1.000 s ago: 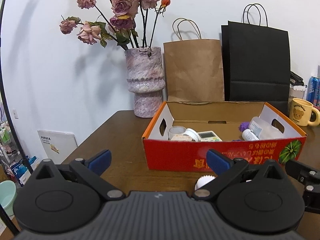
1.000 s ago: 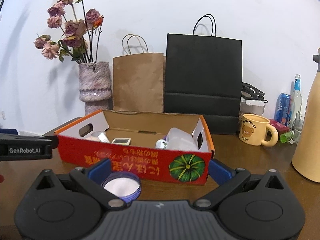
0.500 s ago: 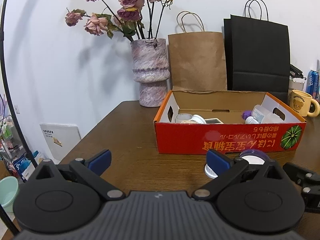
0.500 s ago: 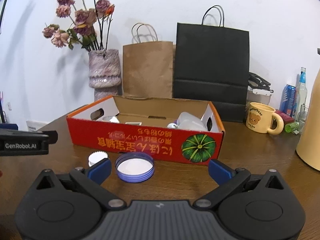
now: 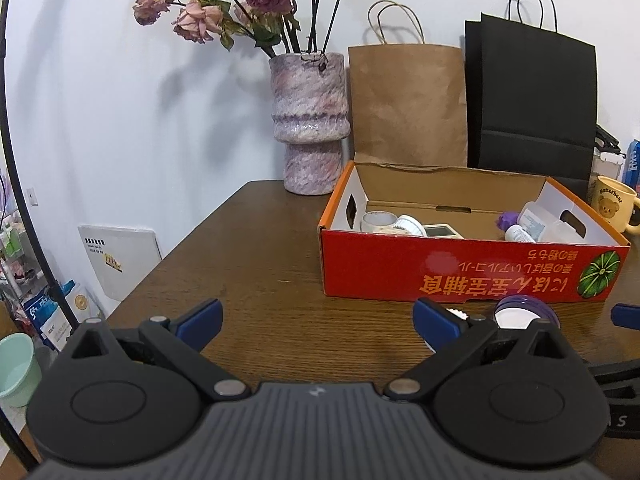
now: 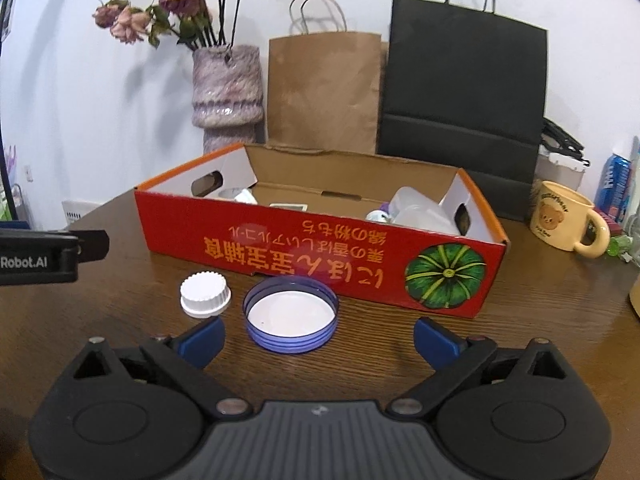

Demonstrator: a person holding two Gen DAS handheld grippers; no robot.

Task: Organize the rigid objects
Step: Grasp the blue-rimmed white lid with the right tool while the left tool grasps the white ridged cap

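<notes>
A red cardboard box (image 6: 316,256) (image 5: 472,268) stands on the brown table, holding several small items: a white jar, a small digital device, a clear container, a purple piece. In front of it lie a purple lid (image 6: 291,314) (image 5: 524,314), upside down, and a white ribbed cap (image 6: 205,295) to its left. My right gripper (image 6: 318,334) is open just short of the purple lid, which sits between the lines of its blue fingertips. My left gripper (image 5: 316,320) is open and empty, left of the lid; its right finger hides most of the white cap.
Behind the box stand a purple vase (image 5: 308,120) with dried roses, a brown paper bag (image 5: 408,104) and a black paper bag (image 5: 532,96). A yellow bear mug (image 6: 564,220) and a blue can (image 6: 616,180) sit at the right. The table's left edge (image 5: 168,260) drops to floor clutter.
Both grippers have pulled back and risen away from the box. The purple lid and white cap now lie fully in view ahead of the right gripper. Both stay open.
</notes>
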